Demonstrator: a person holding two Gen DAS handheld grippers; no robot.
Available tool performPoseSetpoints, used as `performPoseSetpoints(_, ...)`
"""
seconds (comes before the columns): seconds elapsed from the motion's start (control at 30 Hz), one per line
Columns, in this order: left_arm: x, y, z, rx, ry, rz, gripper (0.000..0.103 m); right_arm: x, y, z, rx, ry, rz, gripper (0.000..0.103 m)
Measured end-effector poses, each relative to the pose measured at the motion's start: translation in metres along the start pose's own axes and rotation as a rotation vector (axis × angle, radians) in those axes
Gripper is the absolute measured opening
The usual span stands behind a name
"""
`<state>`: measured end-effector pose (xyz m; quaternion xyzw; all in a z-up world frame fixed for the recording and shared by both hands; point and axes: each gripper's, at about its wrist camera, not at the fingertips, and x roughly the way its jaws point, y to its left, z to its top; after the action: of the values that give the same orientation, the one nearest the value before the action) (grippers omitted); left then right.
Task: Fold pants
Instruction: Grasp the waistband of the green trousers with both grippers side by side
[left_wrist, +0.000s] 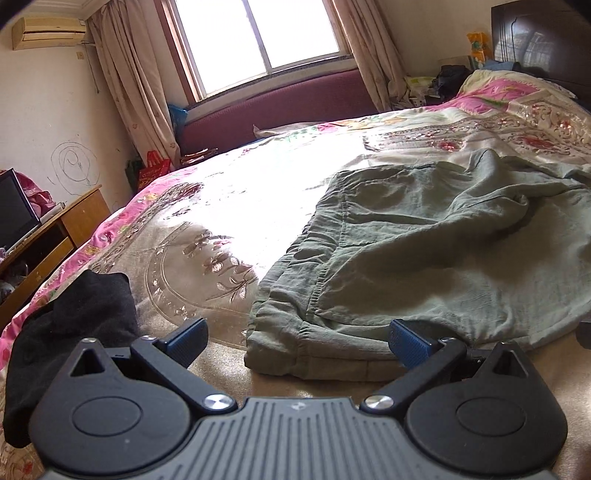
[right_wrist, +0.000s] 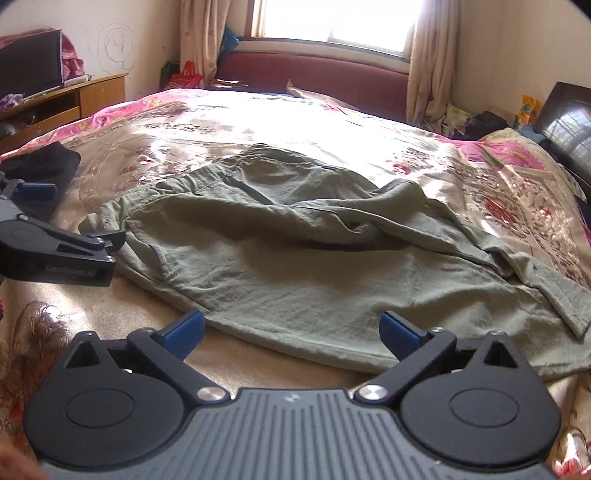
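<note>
Olive-green pants (left_wrist: 424, 251) lie rumpled on the floral bedspread (left_wrist: 207, 229), with the waistband toward the left. My left gripper (left_wrist: 297, 341) is open and empty, its blue fingertips low over the bed at the waistband's near corner. In the right wrist view the pants (right_wrist: 295, 258) spread across the middle. My right gripper (right_wrist: 291, 332) is open and empty at the pants' near edge. The left gripper (right_wrist: 62, 221) also shows in the right wrist view, at the left next to the waistband.
A black garment (left_wrist: 74, 325) lies on the bed to the left, also in the right wrist view (right_wrist: 44, 166). A wooden desk with a monitor (left_wrist: 40, 236) stands left of the bed. A maroon window bench (left_wrist: 273, 107) is at the far side. A dark headboard (left_wrist: 543, 40) stands right.
</note>
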<state>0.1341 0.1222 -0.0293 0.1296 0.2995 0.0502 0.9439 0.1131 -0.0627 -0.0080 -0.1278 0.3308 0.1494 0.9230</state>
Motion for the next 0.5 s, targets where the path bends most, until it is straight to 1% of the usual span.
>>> performPoseSetpoints(0.13, 0.022, 0.002, -0.006, 0.052, 0.031, -0.079, 0.103, 0.029, 0.017, 0.009, -0.088, 0.019, 0.075, 0.097)
performPoseSetpoints(0.23, 0.030, 0.002, -0.009, 0.093, 0.033, -0.126, 0.103, 0.043, 0.022, 0.012, -0.119, 0.042, 0.104, 0.090)
performPoseSetpoints(0.3, 0.033, 0.005, -0.008, 0.091, 0.037, -0.167, 0.103, 0.048, 0.022, 0.013, -0.119, 0.056, 0.119, 0.087)
performPoseSetpoints(0.37, 0.035, 0.009, -0.006, 0.079, 0.059, -0.218, 0.103, 0.053, 0.022, 0.013, -0.121, 0.073, 0.130, 0.082)
performPoseSetpoints(0.43, 0.037, 0.014, -0.006, 0.067, 0.078, -0.253, 0.102, 0.057, 0.022, 0.013, -0.119, 0.090, 0.144, 0.075)
performPoseSetpoints(0.5, 0.040, 0.017, -0.005, 0.071, 0.089, -0.286, 0.101, 0.057, 0.023, 0.013, -0.127, 0.093, 0.161, 0.073)
